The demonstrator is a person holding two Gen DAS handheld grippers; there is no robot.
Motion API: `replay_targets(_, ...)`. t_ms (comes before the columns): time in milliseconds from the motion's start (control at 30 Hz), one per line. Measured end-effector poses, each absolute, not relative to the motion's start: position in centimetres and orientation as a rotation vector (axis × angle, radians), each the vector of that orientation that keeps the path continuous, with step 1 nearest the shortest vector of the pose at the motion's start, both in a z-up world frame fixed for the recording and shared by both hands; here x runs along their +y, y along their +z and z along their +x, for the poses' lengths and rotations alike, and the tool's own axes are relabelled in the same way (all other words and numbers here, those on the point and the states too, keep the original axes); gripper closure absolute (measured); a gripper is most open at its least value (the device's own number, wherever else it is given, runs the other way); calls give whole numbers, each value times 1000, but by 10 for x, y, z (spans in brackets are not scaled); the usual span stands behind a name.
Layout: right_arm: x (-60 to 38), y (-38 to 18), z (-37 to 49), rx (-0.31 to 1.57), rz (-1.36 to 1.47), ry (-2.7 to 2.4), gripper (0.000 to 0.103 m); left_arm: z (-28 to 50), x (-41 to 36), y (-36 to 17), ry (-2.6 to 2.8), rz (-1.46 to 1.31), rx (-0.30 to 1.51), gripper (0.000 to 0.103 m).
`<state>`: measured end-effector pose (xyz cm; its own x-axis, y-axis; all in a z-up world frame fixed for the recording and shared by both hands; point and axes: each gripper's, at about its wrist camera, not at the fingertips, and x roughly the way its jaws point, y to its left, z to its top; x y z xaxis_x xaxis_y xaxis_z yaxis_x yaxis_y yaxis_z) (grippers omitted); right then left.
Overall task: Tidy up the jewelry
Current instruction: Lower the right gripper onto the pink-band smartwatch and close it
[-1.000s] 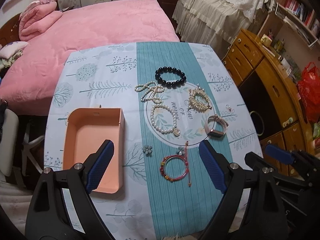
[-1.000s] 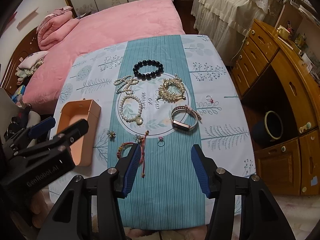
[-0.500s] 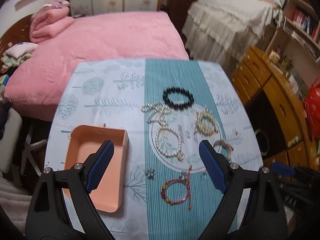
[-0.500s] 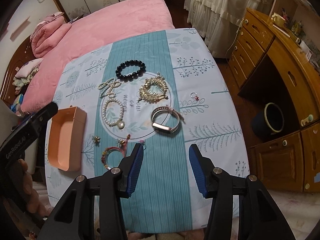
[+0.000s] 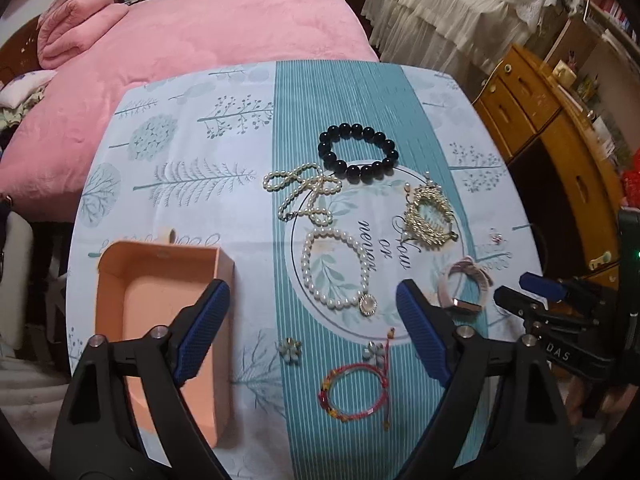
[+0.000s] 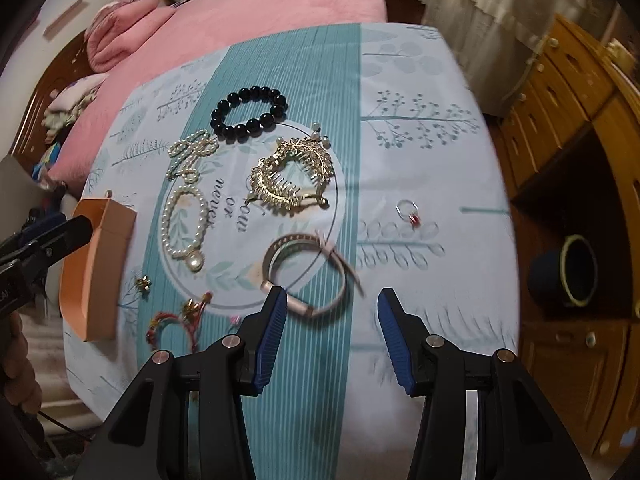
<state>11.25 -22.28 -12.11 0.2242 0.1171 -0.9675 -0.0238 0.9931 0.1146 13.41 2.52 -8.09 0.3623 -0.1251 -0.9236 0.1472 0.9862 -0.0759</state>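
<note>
Jewelry lies spread on a patterned tablecloth: a black bead bracelet (image 5: 357, 153) (image 6: 249, 111), a pearl strand (image 5: 303, 194), a pearl bracelet with pendant (image 5: 337, 270) (image 6: 185, 227), a gold hair comb (image 5: 429, 216) (image 6: 291, 174), a pink watch band (image 5: 466, 289) (image 6: 306, 273), a red cord bracelet (image 5: 354, 391) (image 6: 173, 325), two small flower earrings (image 5: 289, 349) and a ring (image 6: 409, 212). An open peach box (image 5: 160, 320) (image 6: 96, 270) sits at the left. My left gripper (image 5: 312, 328) is open above the table. My right gripper (image 6: 332, 332) is open just in front of the watch band.
A pink bed (image 5: 192, 40) lies beyond the table. Wooden drawers (image 5: 560, 136) (image 6: 580, 128) stand to the right, with a dark bin (image 6: 568, 276) on the floor. The table's right edge (image 6: 508, 200) drops off beside the drawers.
Both grippers have moved forward and lower toward the table. The right gripper has closed in on the watch band. Both stay open and empty.
</note>
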Motion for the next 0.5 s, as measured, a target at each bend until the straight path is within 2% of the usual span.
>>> replay_targets(100,-221,-139,130,1346,43,134,56,149,18,-95,-169,21,1225,30)
replay_targets(167,-219,-152,139,1359,16,170,62,156,13,-103,-170,32,1244,34)
replay_targets(267,-212,-168,147,1376,-51,183,67,164,5,-114,-182,36,1271,36)
replay_targets(367,-205,-177,149,1369,-97,199,78,171,2,-124,-186,22,1298,38)
replay_targets(400,-203,-178,148,1366,-110,211,90,174,1,-128,-186,16,1313,38)
replay_targets(500,-200,-180,148,1361,-119,223,93,178,0,-136,-186,12,1346,48)
